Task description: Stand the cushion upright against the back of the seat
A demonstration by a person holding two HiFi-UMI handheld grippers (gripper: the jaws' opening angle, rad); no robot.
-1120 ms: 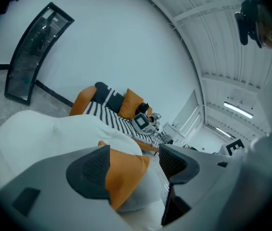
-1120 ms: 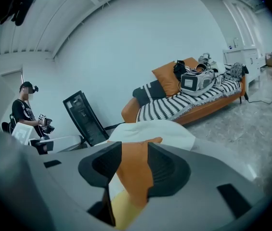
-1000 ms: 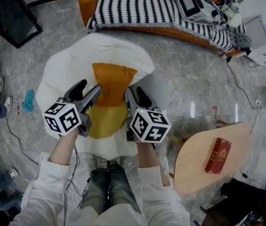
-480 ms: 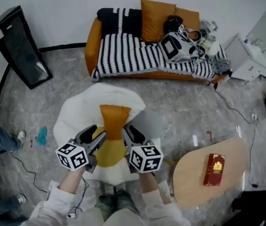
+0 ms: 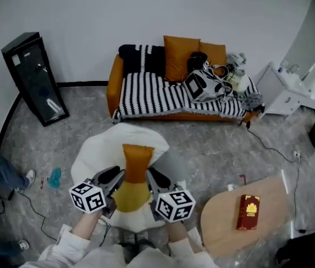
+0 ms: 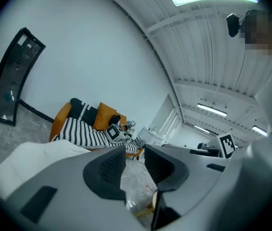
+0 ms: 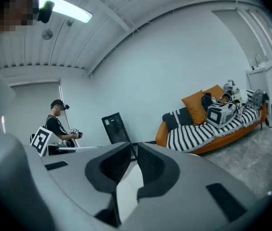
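An orange cushion (image 5: 137,156) stands upright on the white soft seat (image 5: 93,149), leaning on its raised back, with a yellow pad (image 5: 128,195) below it. In the head view my left gripper (image 5: 116,179) hangs above the cushion's left side and my right gripper (image 5: 151,176) above its right side, neither touching it. Both have just been closing with nothing between their jaws. The left gripper view shows my left gripper (image 6: 135,160) with a clear gap. In the right gripper view, my right gripper (image 7: 133,160) shows only a narrow slit.
An orange sofa (image 5: 114,80) with a striped blanket, cushions and clutter lines the far wall. A black tower (image 5: 34,77) stands at the left. A wooden table (image 5: 224,228) with a red book (image 5: 248,211) is at the lower right. Cables cross the floor. A person (image 7: 58,121) stands behind.
The head camera has risen, so the room looks smaller and farther. Both grippers have lifted up and off the cushion's sides, and their jaws have narrowed. The cushion stays standing.
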